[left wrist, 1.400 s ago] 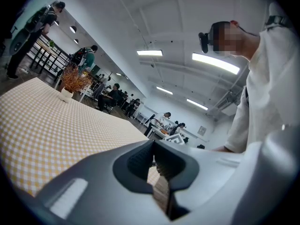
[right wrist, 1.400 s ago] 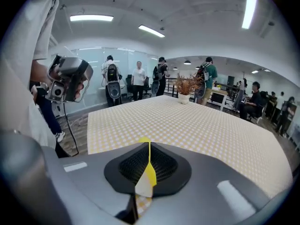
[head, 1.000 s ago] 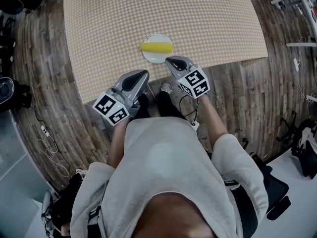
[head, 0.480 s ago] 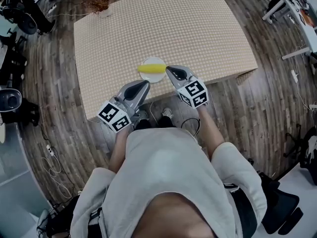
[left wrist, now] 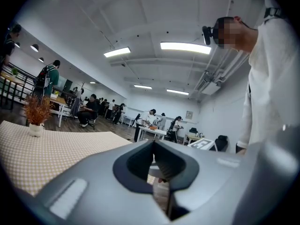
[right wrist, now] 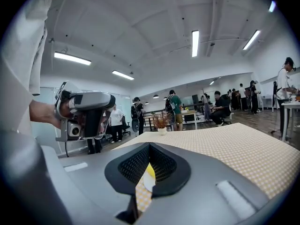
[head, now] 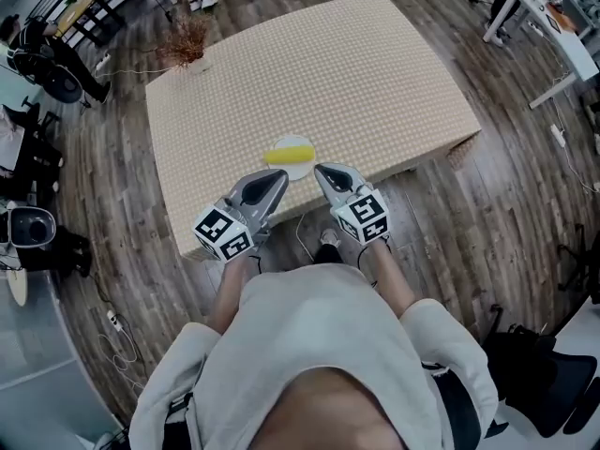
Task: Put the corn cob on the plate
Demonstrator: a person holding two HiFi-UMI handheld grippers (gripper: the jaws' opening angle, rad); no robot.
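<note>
The corn cob (head: 289, 155) is lying on the plate (head: 298, 172); you are holding the right tongs (head: 322, 171) closed and empty, the left tongs (head: 279, 177) seemingly too, near the plate: avoid nudging it.

Tabletop (head: 328, 82) here is a big rectangle in beige checkered cloth. Small round white plate (head: 298, 169) sits near the front edge, and a little potted reddish dried plant (head: 188, 41) is way off at the far-left corner.
</note>
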